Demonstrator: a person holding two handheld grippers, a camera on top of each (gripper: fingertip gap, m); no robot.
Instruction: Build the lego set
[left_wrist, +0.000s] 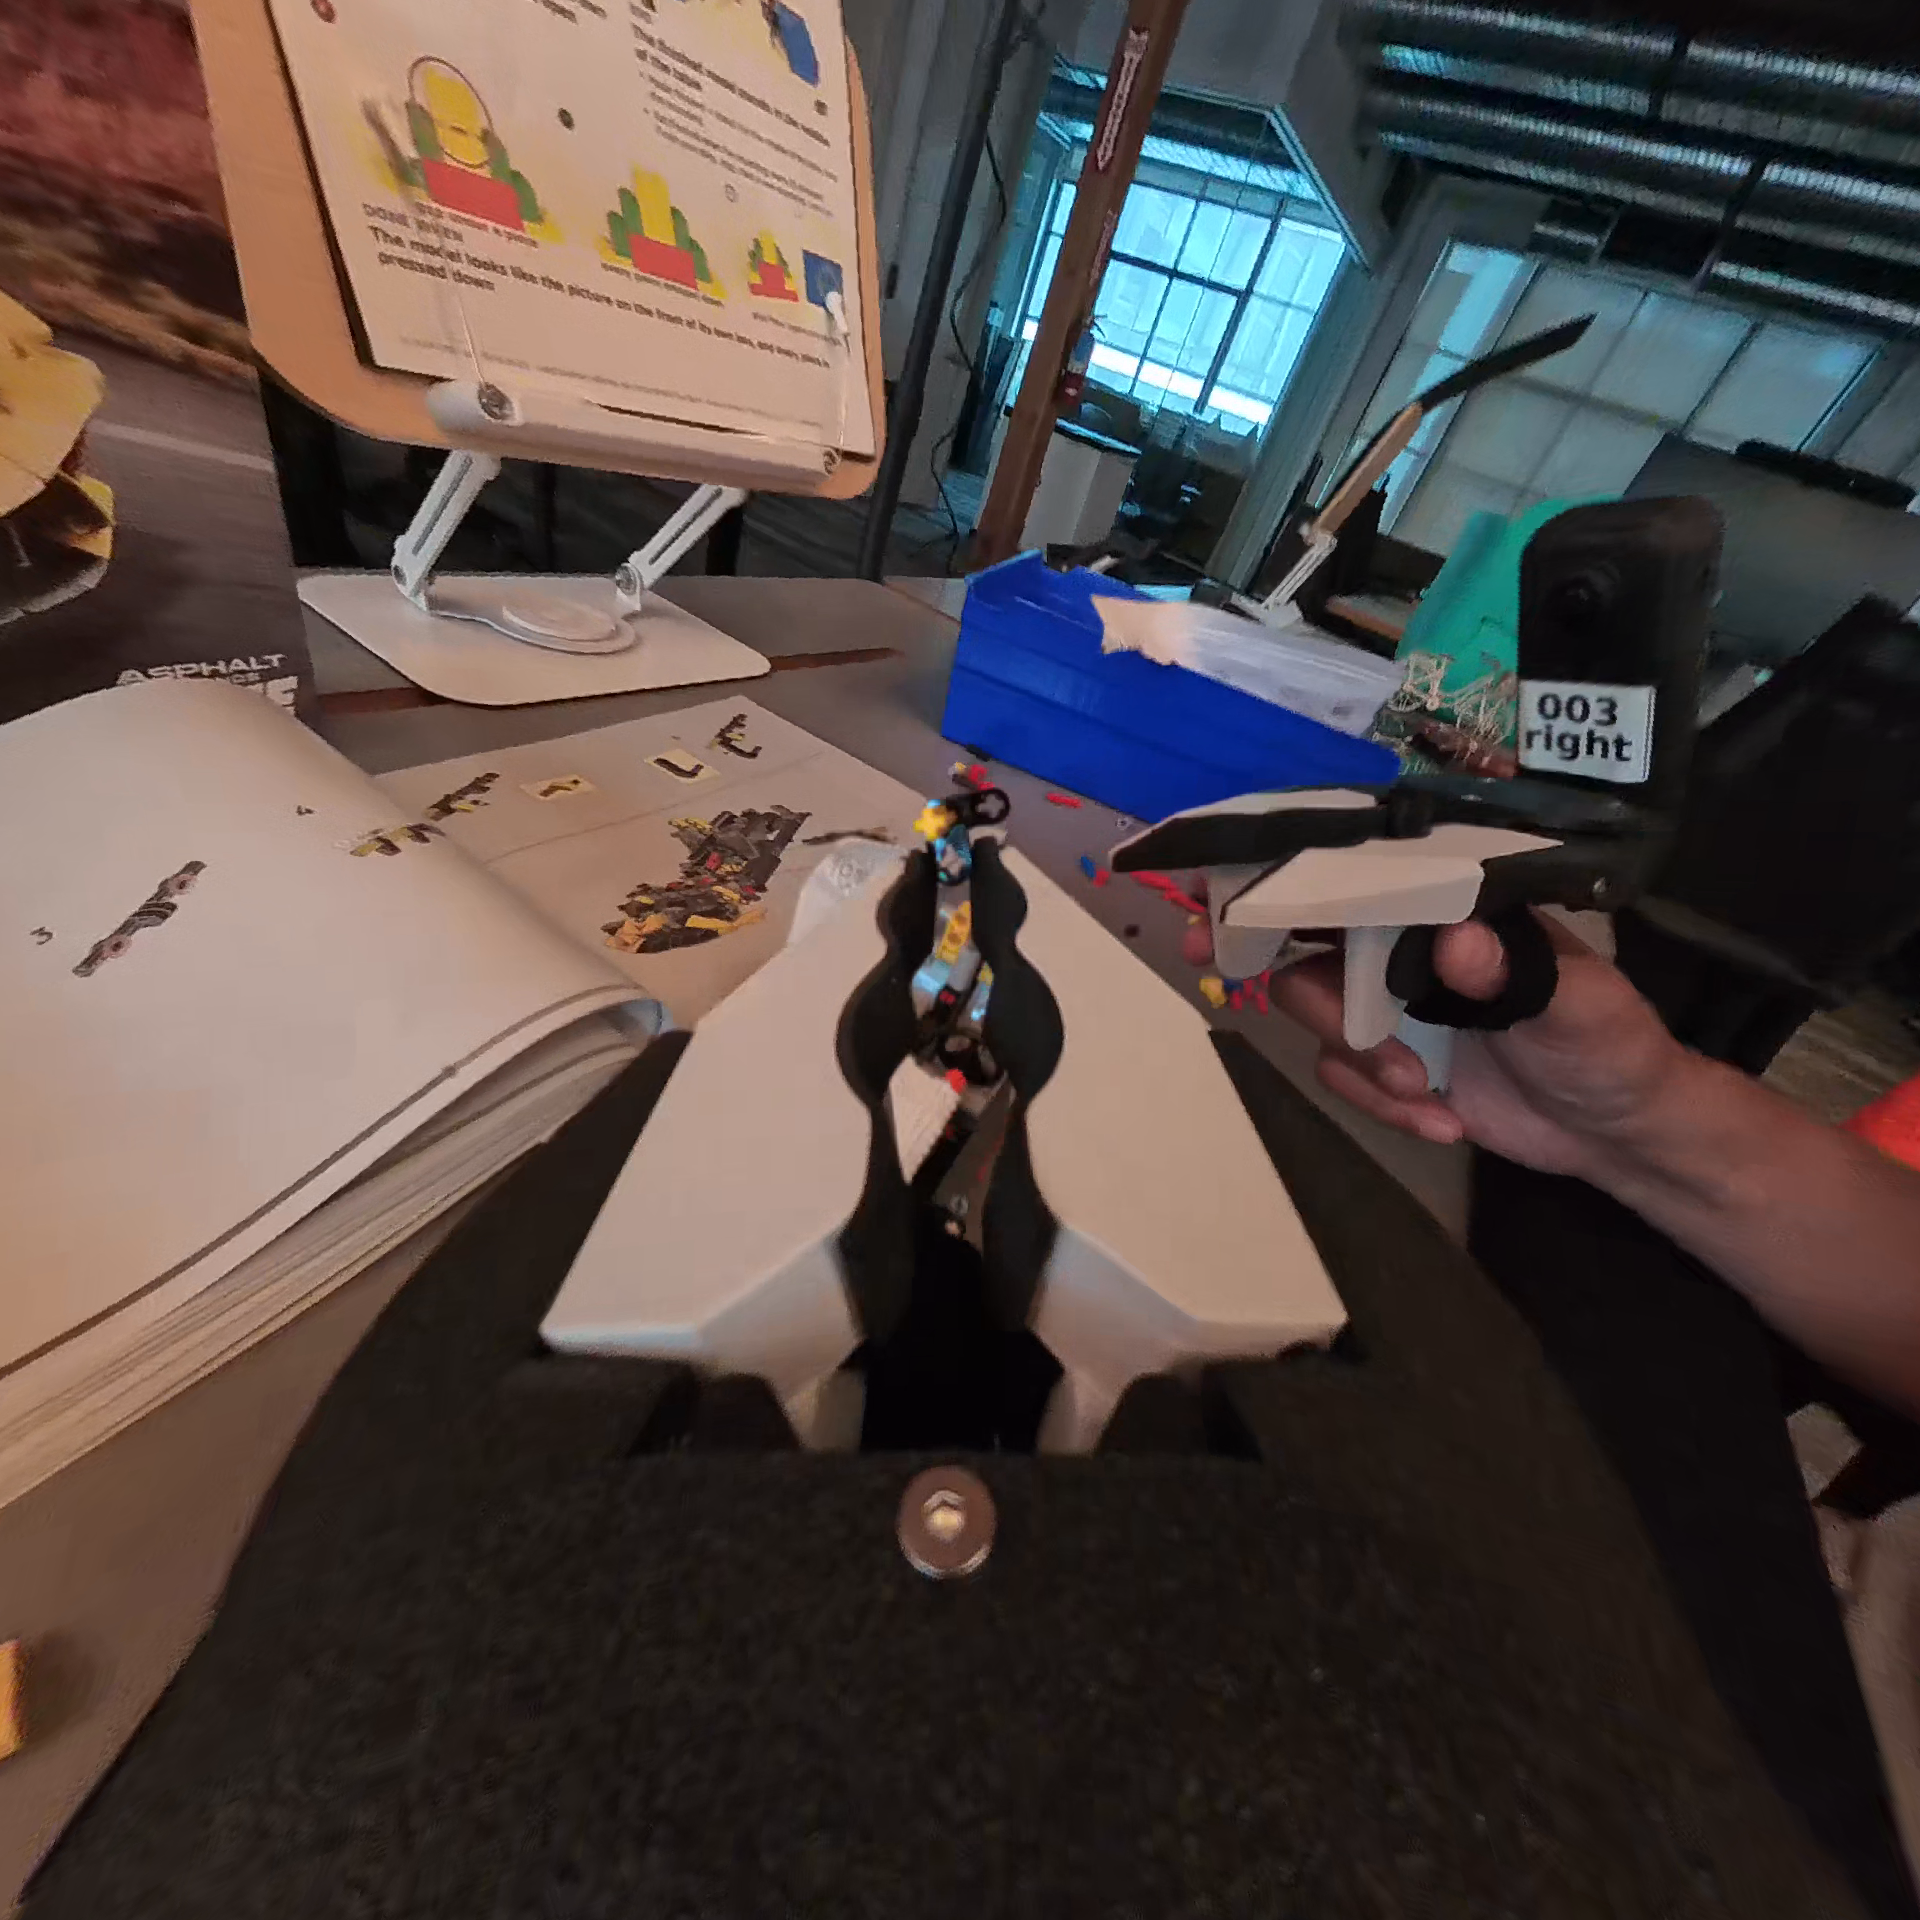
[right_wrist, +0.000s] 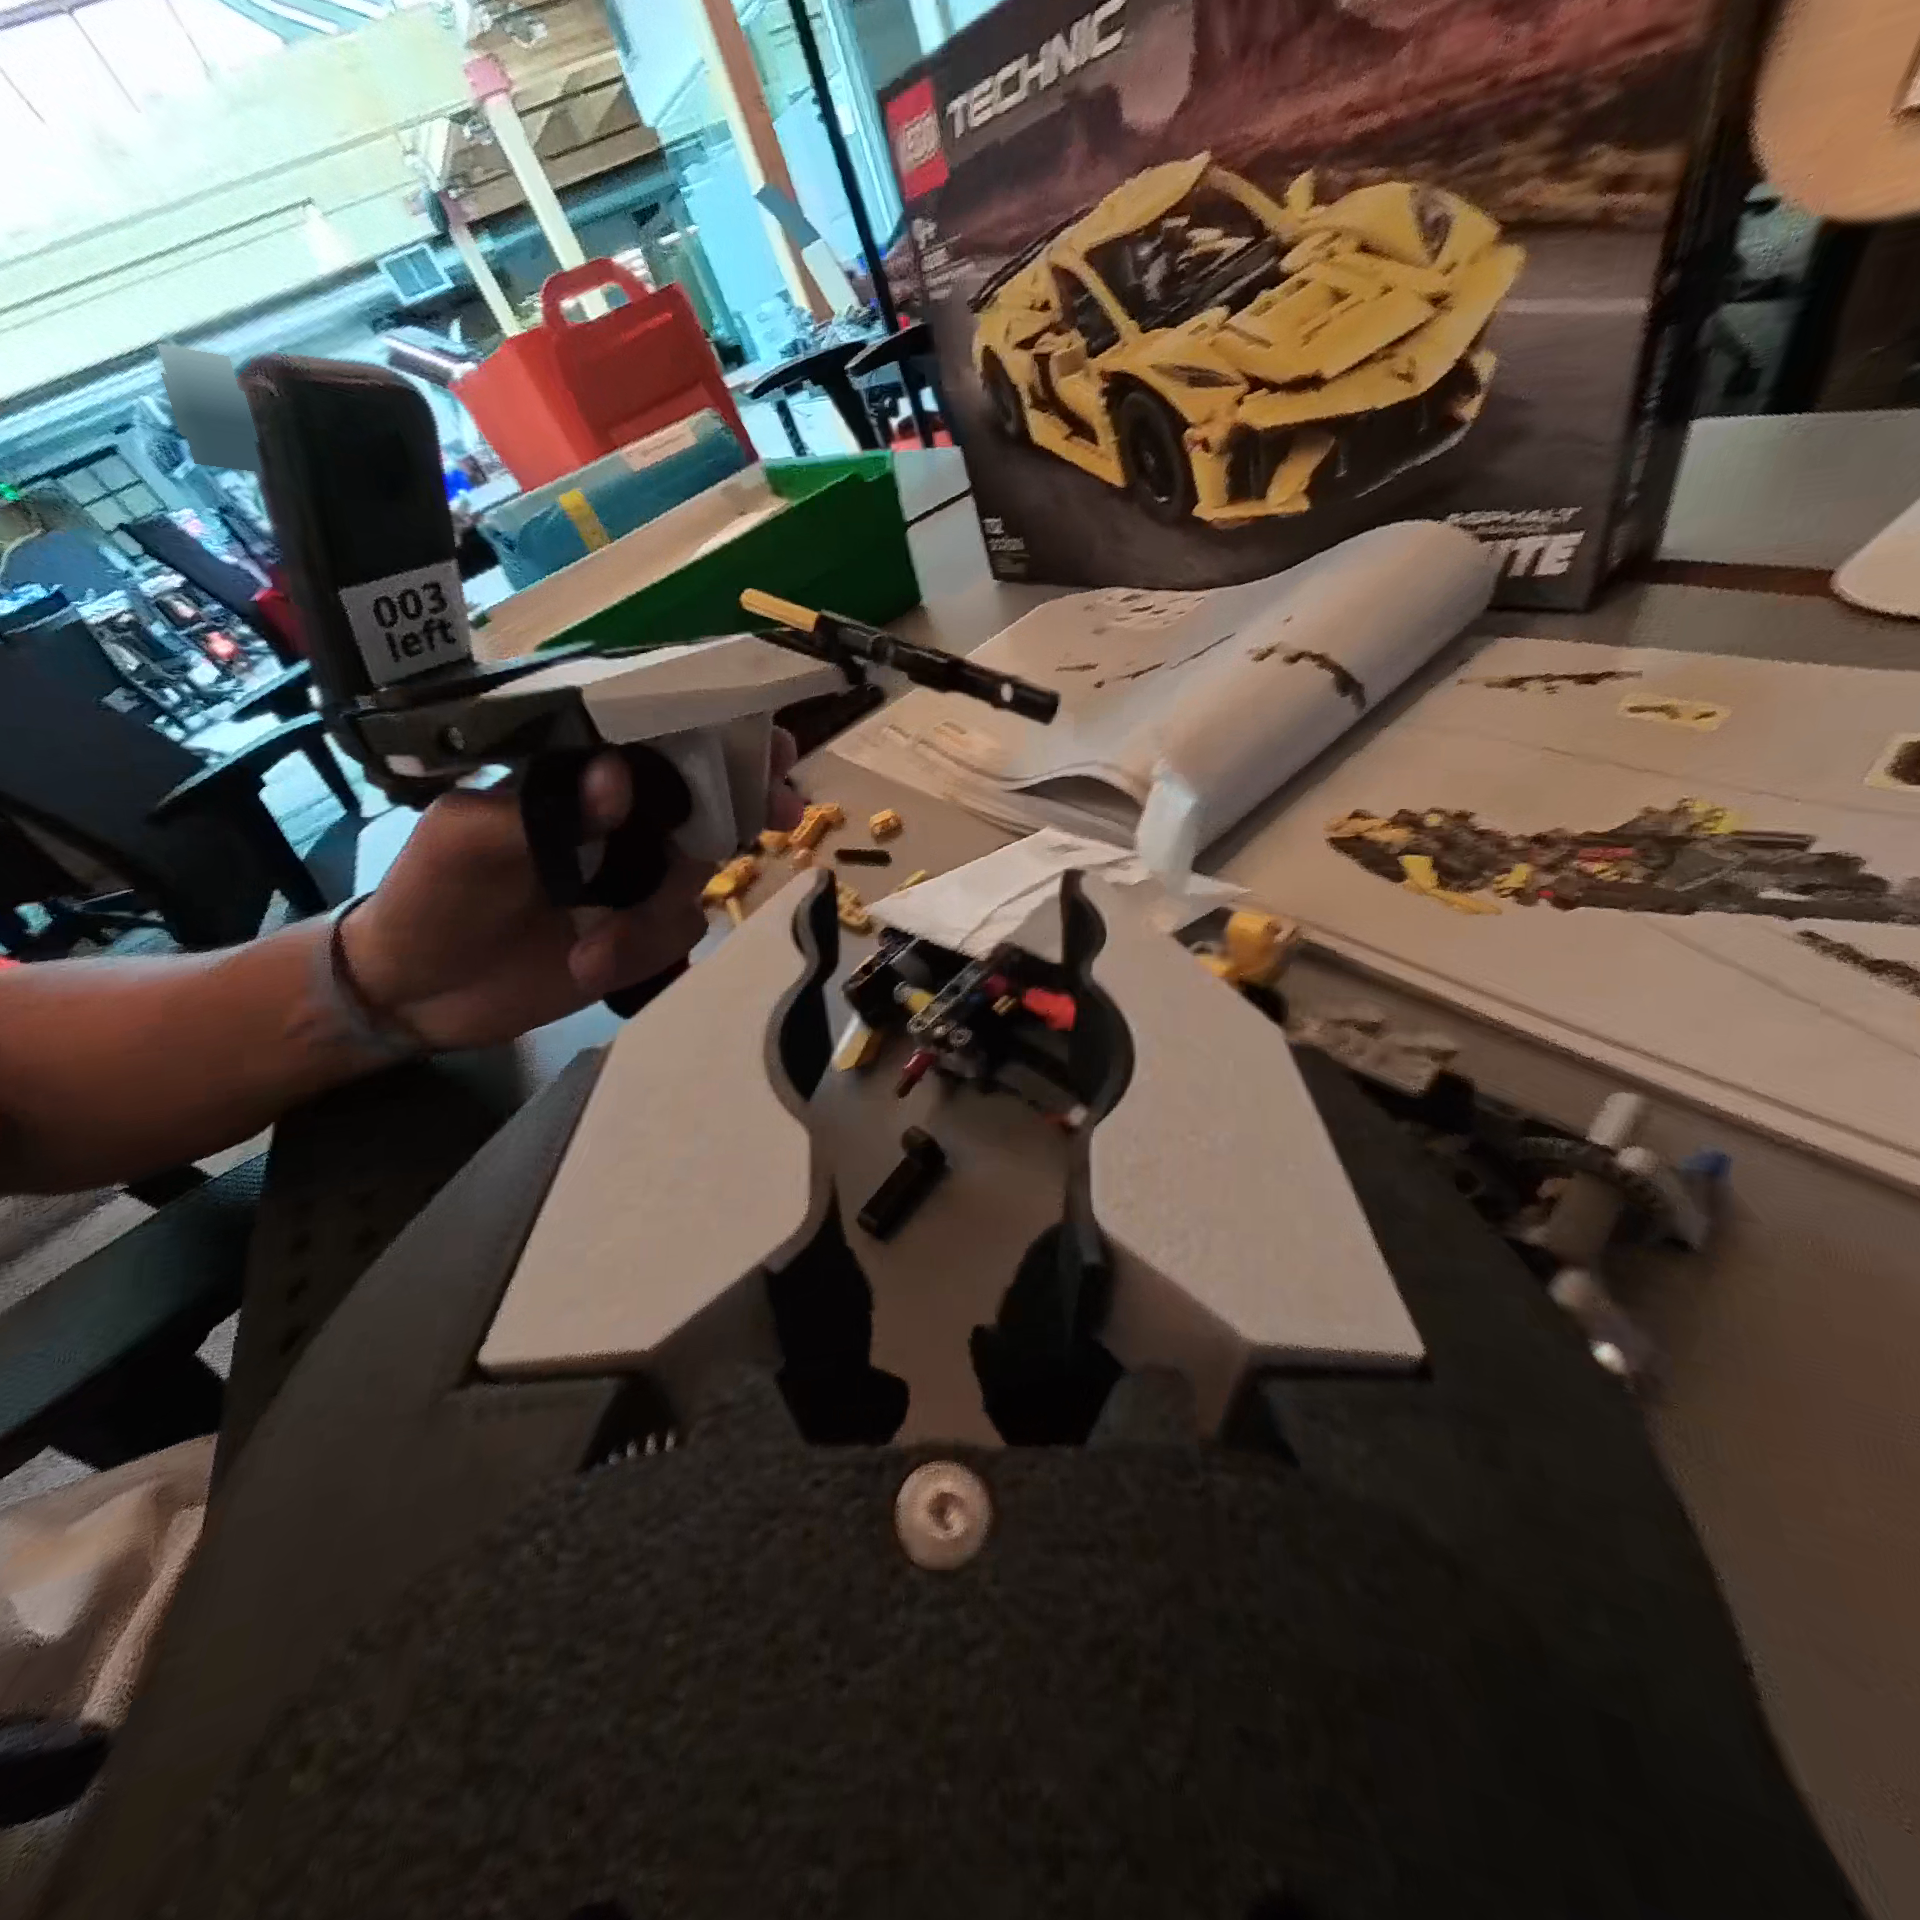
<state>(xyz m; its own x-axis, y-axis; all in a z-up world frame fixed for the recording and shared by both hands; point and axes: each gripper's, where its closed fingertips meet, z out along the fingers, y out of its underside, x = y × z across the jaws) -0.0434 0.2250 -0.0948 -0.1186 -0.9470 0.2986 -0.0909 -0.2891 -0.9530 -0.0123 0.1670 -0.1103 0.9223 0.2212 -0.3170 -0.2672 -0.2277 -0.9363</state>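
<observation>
Left gripper: jaws narrow, clamped on a slim black lego beam assembly that runs lengthwise between the pads, its tip protruding past the fingertips, held above the open instruction booklet. Right gripper: jaws spread wide, holding nothing. A partly built lego chassis lies on the table between them, apparently untouched. A loose black pin lies nearer the camera.
</observation>
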